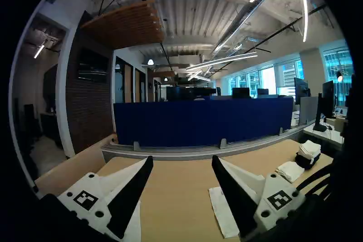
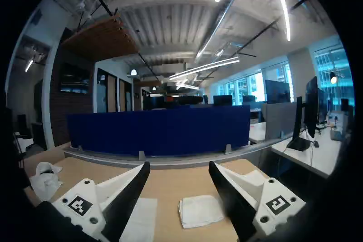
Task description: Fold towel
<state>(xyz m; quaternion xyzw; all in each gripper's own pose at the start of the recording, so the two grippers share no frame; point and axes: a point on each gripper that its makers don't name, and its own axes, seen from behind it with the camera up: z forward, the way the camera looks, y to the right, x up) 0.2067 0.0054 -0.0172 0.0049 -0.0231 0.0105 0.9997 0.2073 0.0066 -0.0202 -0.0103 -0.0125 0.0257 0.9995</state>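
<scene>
White left gripper point(image 1: 181, 157), right gripper point(image 2: 178, 163): wide apart, empty

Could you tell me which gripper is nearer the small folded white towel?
Right. The small folded white towel lies just ahead of the right gripper, far right of the left gripper.

The left gripper view and right gripper view sit low over the wooden desk point(image 1: 181, 183), facing the blue partition point(image 1: 202, 126) at 12 o'clock; both share it and the flat towel point(image 1: 220, 214).
</scene>
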